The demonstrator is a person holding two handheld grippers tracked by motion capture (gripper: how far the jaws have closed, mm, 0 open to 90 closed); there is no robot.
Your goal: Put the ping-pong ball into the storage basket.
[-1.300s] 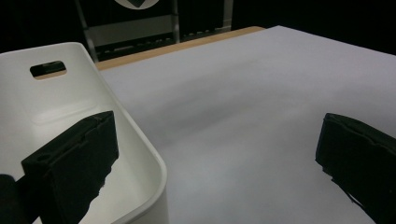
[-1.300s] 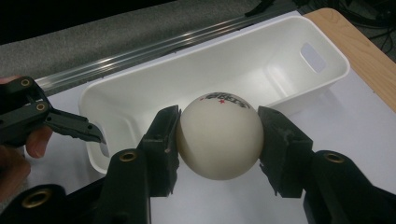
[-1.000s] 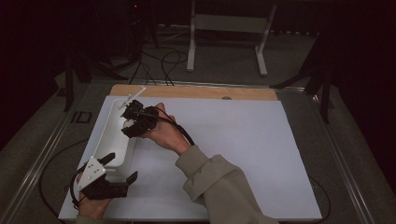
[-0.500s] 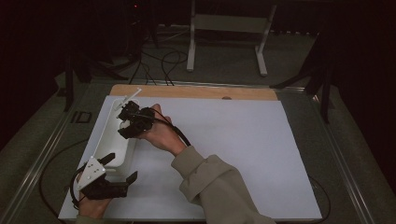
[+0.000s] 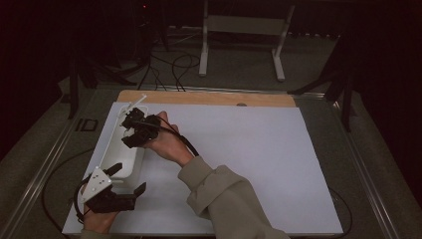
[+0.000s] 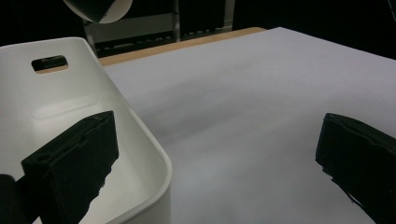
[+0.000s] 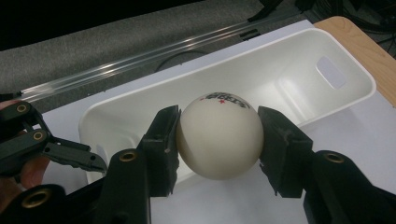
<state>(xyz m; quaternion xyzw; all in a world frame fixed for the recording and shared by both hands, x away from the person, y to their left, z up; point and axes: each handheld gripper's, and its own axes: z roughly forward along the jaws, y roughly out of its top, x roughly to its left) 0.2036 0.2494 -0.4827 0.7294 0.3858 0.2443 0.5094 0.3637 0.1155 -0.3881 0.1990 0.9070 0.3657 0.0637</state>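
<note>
High view: the right gripper (image 5: 133, 130) hangs over the white bin (image 5: 119, 158) at ten o'clock on the table; the left gripper (image 5: 124, 179), jaws spread, waits at the bin's near end. Left gripper view: one jaw sits inside the bin. Right gripper view: jaws clamp a white ball (image 7: 219, 139), the bin's long trough directly beneath, running toward two o'clock.

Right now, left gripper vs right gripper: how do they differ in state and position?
The right gripper is shut on a white ball, while the left gripper is open and holds nothing. The right gripper hangs over the white bin; the left gripper sits at the bin's near end, one jaw inside its rim, the other over the white sheet. Both are black and hand-held.
</note>
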